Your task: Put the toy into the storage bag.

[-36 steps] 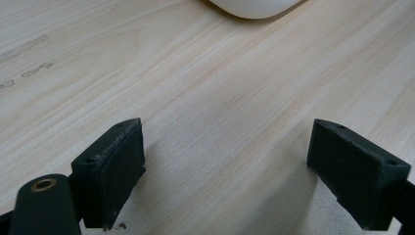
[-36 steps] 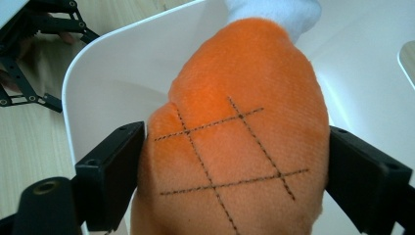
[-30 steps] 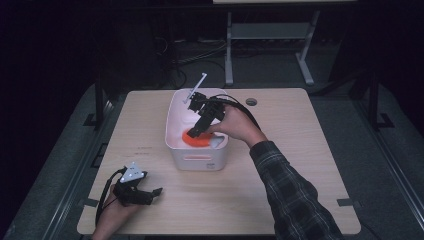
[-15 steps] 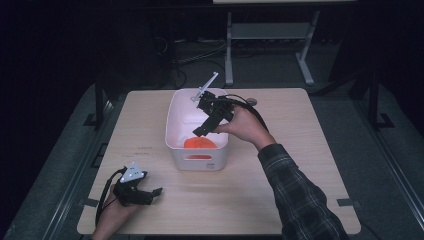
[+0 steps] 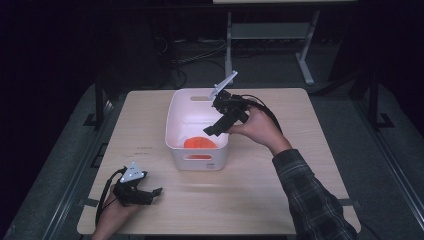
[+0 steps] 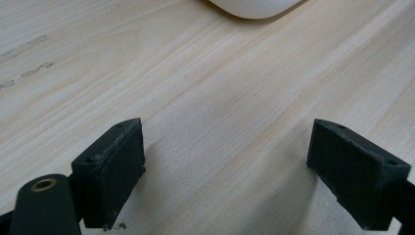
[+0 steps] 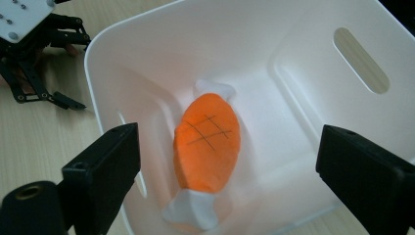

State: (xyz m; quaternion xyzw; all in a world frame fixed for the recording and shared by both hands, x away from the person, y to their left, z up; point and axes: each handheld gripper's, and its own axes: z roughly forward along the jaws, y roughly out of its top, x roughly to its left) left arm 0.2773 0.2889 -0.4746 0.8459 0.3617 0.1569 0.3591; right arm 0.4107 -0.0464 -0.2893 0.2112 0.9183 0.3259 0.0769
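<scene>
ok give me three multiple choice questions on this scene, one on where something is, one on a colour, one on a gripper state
1. Where does the plush toy lie?
A. inside the white bin
B. on the table beside the bin
C. between the left gripper's jaws

2. What colour is the toy's middle part?
A. blue
B. orange
C. green

3. How does the right gripper stand?
A. shut on the toy
B. shut on the bin's rim
C. open, holding nothing, above the bin

Answers:
1 A, the right gripper view shows the toy on the bin's floor.
2 B, its body is orange with white ends and a black grid mark.
3 C, its jaws stand wide apart with the toy lying free below them.
</scene>
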